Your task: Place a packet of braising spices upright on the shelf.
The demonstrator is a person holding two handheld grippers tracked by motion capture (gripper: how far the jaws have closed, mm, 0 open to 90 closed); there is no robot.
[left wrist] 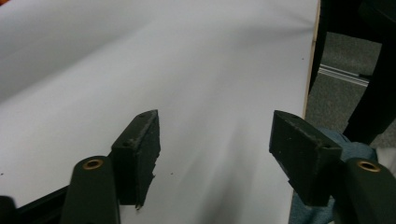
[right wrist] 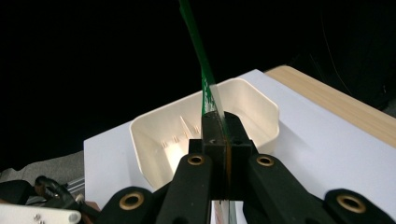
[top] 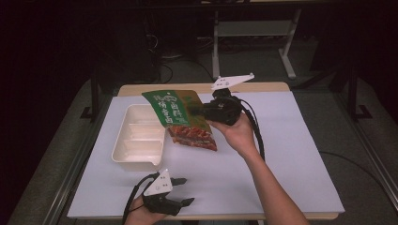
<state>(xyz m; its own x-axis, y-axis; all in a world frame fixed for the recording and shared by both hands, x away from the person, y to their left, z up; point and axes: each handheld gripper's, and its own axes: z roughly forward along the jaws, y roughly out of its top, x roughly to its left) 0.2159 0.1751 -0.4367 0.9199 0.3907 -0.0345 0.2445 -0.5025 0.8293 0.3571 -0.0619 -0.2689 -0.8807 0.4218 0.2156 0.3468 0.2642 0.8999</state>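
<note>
Right gripper view: the limp, light snack pouch point(right wrist: 206, 84) is pinched edge-on between clenched fingers point(right wrist: 211, 135), above the tray point(right wrist: 154, 140); left gripper point(top: 185, 191) is held released.

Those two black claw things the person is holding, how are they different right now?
The right gripper is shut on the edge of a green snack packet, held up beside the white tray. The left gripper is open, holds nothing and sits low near the table's front edge. Both are black and hand-held.
</note>
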